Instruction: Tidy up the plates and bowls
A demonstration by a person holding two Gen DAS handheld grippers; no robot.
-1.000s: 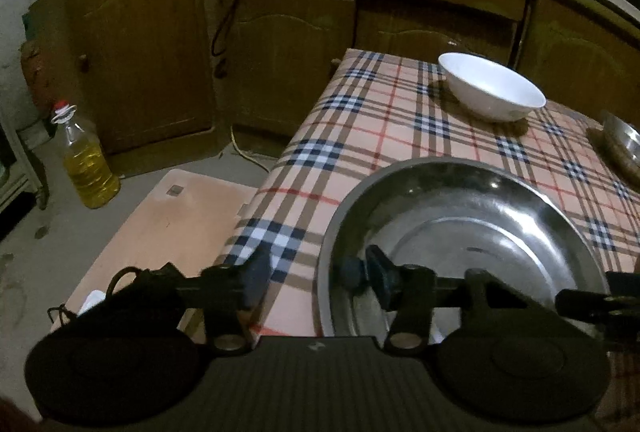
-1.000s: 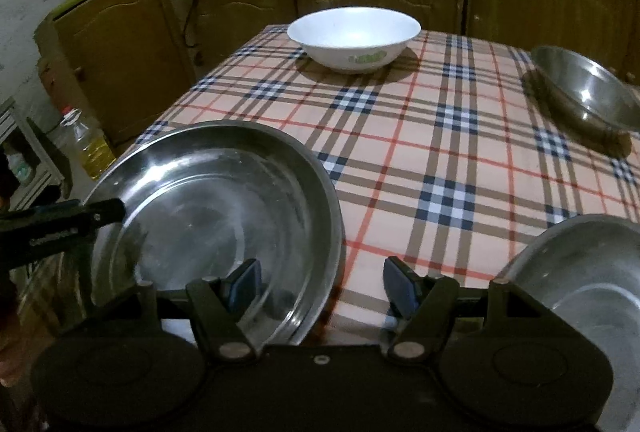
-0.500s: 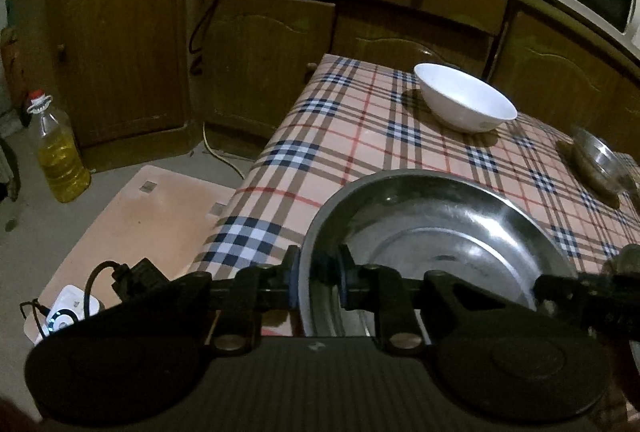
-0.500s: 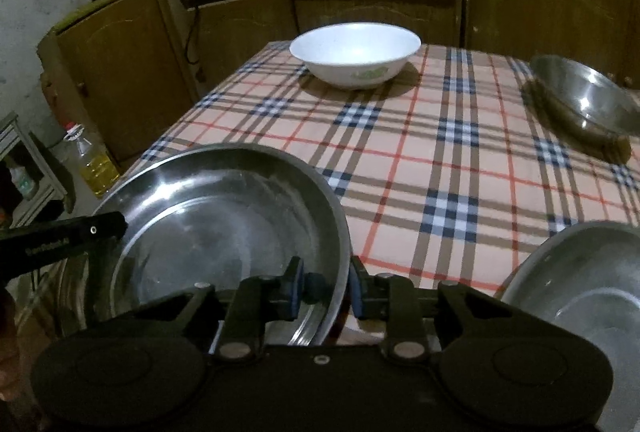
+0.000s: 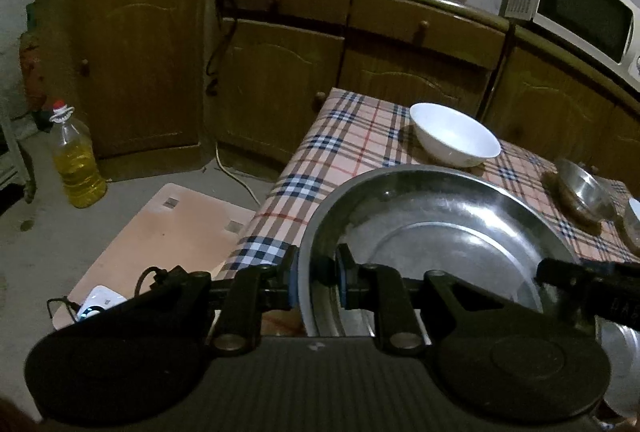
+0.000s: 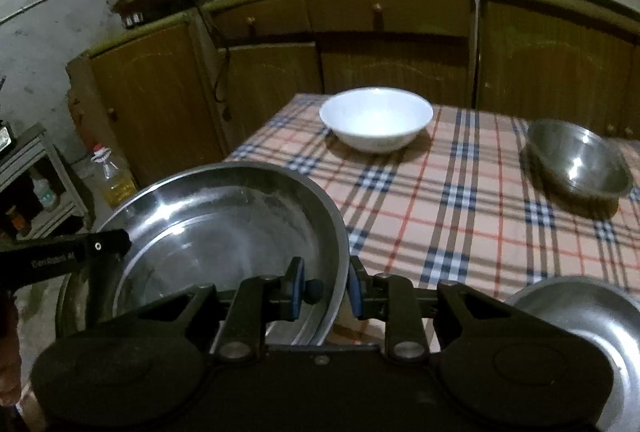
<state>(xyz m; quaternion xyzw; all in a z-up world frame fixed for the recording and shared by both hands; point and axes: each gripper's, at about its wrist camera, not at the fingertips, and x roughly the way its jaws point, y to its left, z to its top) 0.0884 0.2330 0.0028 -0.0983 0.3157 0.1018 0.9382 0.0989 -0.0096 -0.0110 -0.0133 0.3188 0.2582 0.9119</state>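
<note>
The big steel pan (image 5: 432, 232) sits at the near corner of the checked table (image 6: 460, 199), and both grippers have it by the rim on opposite sides. The left gripper (image 5: 316, 278) is clamped narrow on the rim's left edge, one pad outside the wall and one inside; the right gripper (image 6: 326, 286) pinches the right edge the same way, its jaws nearly closed with only the thin metal between them. The pan looks stiff and fairly light for its width, but polished and slippery, so a pinch on a thin rolled edge could let it pivot or slide if one side lifts ahead of the other; the two holds across from each other seem the sound choice, kept level. It will not break, though it would clatter if dropped. Farther back stands a white bowl (image 6: 376, 123), likely ceramic and so heavier and chippable, best taken by the rim with care. A smaller steel bowl (image 6: 580, 159) rests tilted at the right, and another steel dish (image 6: 588, 320) lies at the near right edge.
</note>
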